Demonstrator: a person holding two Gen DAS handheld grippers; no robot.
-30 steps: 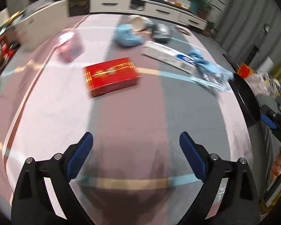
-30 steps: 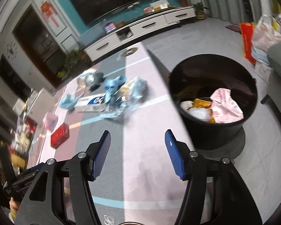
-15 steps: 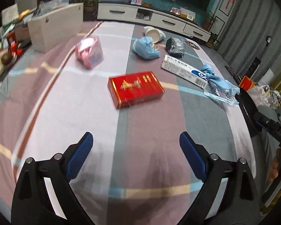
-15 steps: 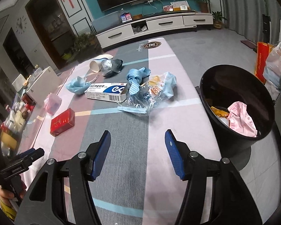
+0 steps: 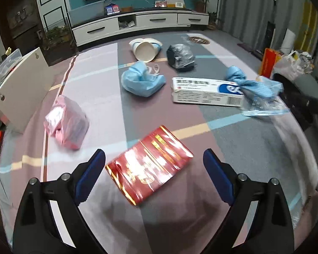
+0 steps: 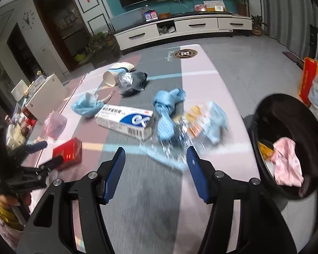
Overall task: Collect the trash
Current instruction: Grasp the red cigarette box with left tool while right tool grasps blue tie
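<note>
Trash lies scattered on the striped mat: over the past second the left gripper (image 5: 154, 175) has closed in on the red box (image 5: 149, 165), which now sits between its spread jaws, untouched. Further right, the right gripper (image 6: 155, 174), also spread and empty, has swung toward the clear wrapper (image 6: 193, 127), beside the black bin (image 6: 262, 118), so two pickups look imminent.

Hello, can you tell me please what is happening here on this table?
A person is clearing trash off a table with a hand-held gripper in each hand. The left hand-held gripper is open just in front of a red box, not gripping it. The right hand-held gripper is open and empty, near a clear plastic wrapper. A white carton, blue bags and a paper cup lie on the table. The black bin beside it already holds some trash.
</note>
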